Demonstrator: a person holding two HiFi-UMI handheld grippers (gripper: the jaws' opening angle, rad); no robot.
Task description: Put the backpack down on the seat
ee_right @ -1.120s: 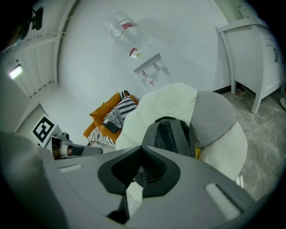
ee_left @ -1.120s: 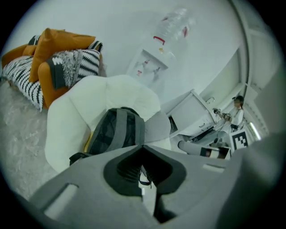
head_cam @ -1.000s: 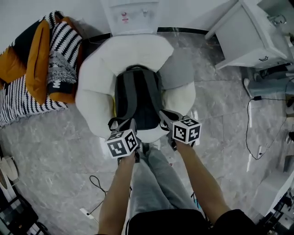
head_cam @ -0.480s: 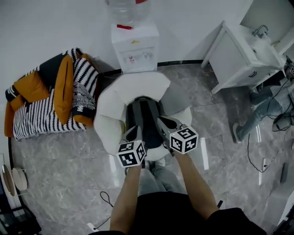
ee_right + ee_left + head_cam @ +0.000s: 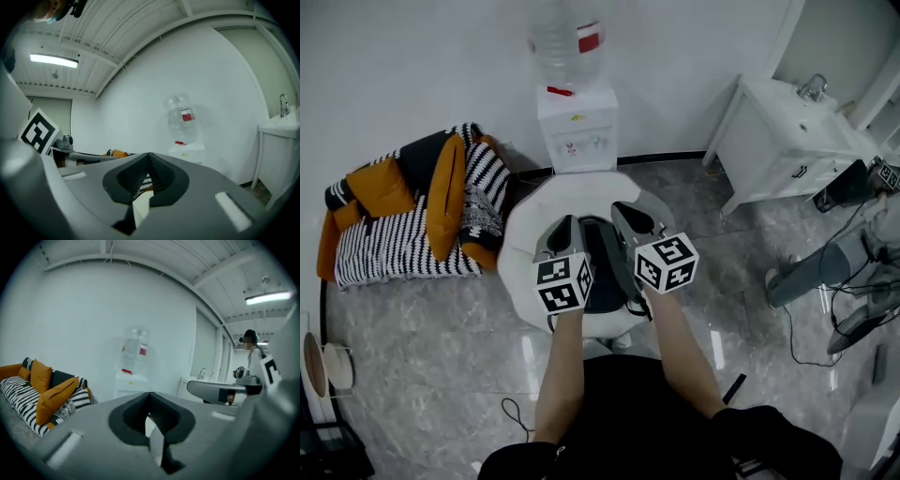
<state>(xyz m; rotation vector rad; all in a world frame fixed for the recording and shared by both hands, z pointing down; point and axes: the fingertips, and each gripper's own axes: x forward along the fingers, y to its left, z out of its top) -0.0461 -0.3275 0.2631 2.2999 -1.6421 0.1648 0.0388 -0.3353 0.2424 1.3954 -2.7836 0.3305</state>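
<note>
The dark grey backpack (image 5: 602,272) lies on the round white seat (image 5: 523,246) in the head view. My left gripper (image 5: 563,225) and my right gripper (image 5: 626,208) hover high above it, side by side and pointing roughly level towards the wall. They hide much of the backpack. In the left gripper view my left gripper (image 5: 150,395) has its jaws pressed together with nothing between them. The right gripper view shows my right gripper (image 5: 149,156) shut and empty as well. Neither gripper view shows the backpack.
A white water dispenser (image 5: 577,131) with a bottle stands against the wall behind the seat. To the left lies a sofa with striped and orange cushions (image 5: 403,220). At the right are a white sink cabinet (image 5: 787,141), floor cables, and a person's legs (image 5: 820,272).
Both grippers have risen well above the seat. The backpack stays on the seat. The head camera has risen too, so more of the wall and dispenser shows.
</note>
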